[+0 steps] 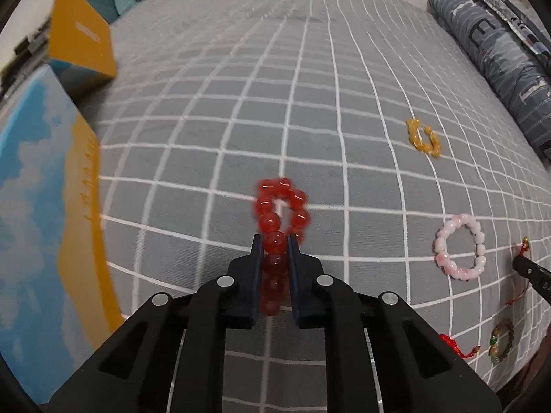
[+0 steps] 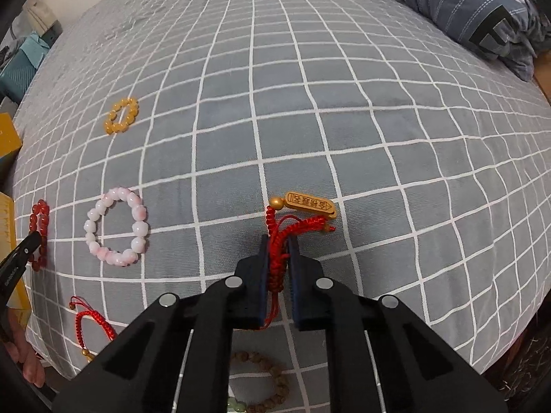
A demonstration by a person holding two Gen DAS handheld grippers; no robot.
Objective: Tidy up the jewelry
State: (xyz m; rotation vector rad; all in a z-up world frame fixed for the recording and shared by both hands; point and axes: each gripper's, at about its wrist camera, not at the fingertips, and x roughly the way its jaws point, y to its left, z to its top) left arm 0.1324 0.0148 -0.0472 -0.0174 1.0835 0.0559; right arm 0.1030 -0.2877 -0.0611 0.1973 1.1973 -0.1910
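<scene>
My left gripper [image 1: 275, 241] is shut on a red bead bracelet [image 1: 280, 206] and holds it above the grey checked bedspread [image 1: 241, 120]. It also shows at the left edge of the right wrist view [image 2: 39, 230]. My right gripper [image 2: 278, 241] is shut on a red cord bracelet [image 2: 279, 254] with a gold tag [image 2: 310, 204]. A pink bead bracelet [image 1: 459, 246] [image 2: 117, 227] and a yellow bead bracelet [image 1: 423, 137] [image 2: 122, 115] lie on the bed.
A blue and yellow box [image 1: 44, 223] stands at the left, with a yellow box [image 1: 81, 38] behind it. A folded quilt [image 1: 499, 62] lies at the right. A second red cord bracelet [image 2: 91, 323], a brown bead bracelet [image 2: 272, 382] and a green-gold piece [image 1: 501, 342] lie near the bed's front edge.
</scene>
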